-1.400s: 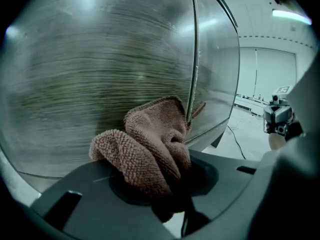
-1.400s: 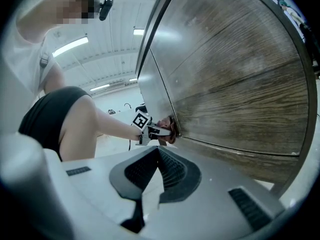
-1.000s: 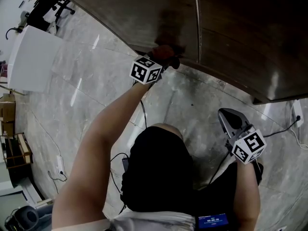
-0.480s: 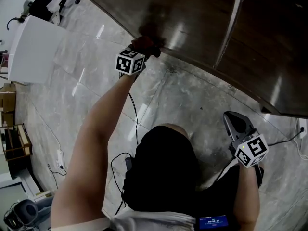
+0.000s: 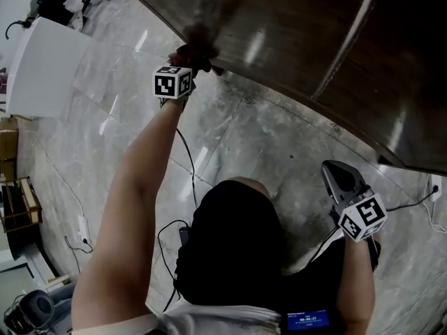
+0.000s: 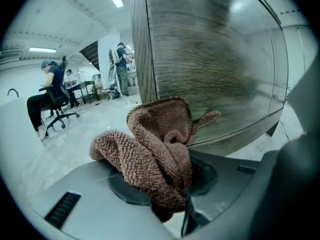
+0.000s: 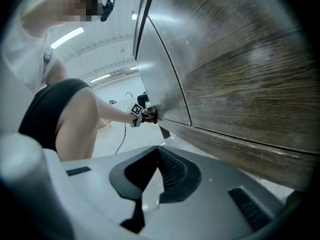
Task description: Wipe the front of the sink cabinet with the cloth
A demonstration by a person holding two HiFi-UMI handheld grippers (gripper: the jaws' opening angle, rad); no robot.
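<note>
The sink cabinet's dark wood front (image 5: 293,33) fills the top of the head view. A reddish-brown cloth (image 5: 199,42) is pressed against its lower edge near the left corner, and my left gripper (image 5: 190,56) is shut on it. In the left gripper view the bunched cloth (image 6: 155,154) bulges out of the jaws and touches the cabinet front (image 6: 215,59). My right gripper (image 5: 340,181) is shut on nothing and hangs low at the right over the floor, away from the cabinet. The right gripper view looks over that shut gripper (image 7: 150,184) and along the cabinet front (image 7: 240,74) to the cloth (image 7: 151,115) far off.
A grey marble floor (image 5: 265,138) runs under the cabinet. A white panel (image 5: 42,68) stands at the left. Black cables (image 5: 187,159) and a power strip (image 5: 84,227) lie on the floor. People at desks with office chairs (image 6: 52,101) are far behind.
My left gripper has slid the cloth to the left along the cabinet's lower edge, toward its corner. The right gripper has hardly moved.
</note>
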